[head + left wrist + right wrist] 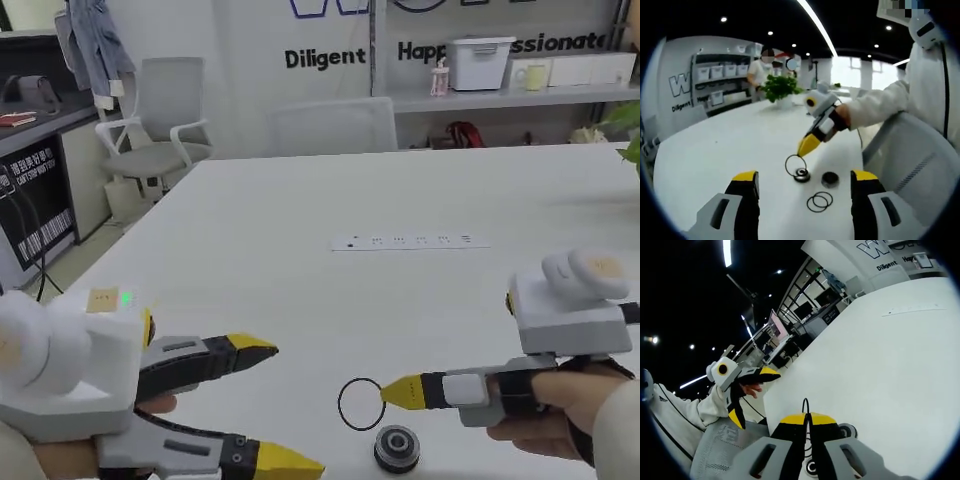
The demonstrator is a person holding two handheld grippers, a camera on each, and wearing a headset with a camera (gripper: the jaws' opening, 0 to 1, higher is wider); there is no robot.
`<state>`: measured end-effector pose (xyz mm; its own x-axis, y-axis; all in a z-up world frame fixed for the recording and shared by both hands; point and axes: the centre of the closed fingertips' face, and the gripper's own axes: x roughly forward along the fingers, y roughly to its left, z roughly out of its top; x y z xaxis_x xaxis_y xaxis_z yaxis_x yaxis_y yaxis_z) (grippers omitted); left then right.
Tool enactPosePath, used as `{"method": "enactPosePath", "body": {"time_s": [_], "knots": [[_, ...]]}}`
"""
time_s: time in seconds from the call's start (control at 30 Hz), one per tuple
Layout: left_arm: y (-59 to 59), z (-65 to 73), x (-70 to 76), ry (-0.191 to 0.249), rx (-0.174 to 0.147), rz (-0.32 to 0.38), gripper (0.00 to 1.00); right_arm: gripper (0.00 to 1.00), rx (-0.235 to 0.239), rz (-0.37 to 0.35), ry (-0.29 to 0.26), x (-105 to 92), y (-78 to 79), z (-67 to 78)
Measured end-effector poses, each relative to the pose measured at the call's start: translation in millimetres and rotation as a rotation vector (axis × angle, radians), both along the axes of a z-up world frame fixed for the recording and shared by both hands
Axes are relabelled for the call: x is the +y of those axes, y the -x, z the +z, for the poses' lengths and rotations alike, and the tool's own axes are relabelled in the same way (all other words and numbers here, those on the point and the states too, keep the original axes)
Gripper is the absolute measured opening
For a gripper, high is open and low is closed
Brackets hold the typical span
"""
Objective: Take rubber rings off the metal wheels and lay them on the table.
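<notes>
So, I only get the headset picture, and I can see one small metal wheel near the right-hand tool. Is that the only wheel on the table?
Observer: No. The left gripper view shows a second wheel right beside that first wheel.
Visitor: Are any rings lying loose yet?
Observer: Yes. Two rubber rings lie overlapping on the table, close to both wheels.
Visitor: And is the right tool really gripping something?
Observer: The right gripper view shows its jaws shut, with a thin black ring pinched between the tips.
</notes>
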<state>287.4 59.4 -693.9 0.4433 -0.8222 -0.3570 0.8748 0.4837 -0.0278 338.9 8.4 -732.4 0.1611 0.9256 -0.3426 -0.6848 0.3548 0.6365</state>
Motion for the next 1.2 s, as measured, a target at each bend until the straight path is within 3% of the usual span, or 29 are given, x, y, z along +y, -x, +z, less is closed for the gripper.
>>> {"method": "enactPosePath", "body": {"time_s": [0.2, 0.47, 0.7, 1.2], "knots": [[12.4, -8.4, 0.6, 0.008, 0.054, -0.017, 0.77, 0.00, 0.001, 0.037, 0.014, 8.0, 8.5, -2.8], [16.8, -12.2, 8.4, 0.021, 0.080, -0.003, 0.79, 0.00, 0.001, 0.100, 0.036, 19.3, 24.3, -7.9], [27.2, -27.0, 16.7, 0.005, 0.125, -0.001, 0.80, 0.00, 0.008, 0.150, 0.059, 26.6, 37.3, -14.2], [33.3, -32.5, 16.1, -0.012, 0.145, -0.008, 0.82, 0.00, 0.021, 0.285, 0.133, 43.2, 71.5, -35.8]]}}
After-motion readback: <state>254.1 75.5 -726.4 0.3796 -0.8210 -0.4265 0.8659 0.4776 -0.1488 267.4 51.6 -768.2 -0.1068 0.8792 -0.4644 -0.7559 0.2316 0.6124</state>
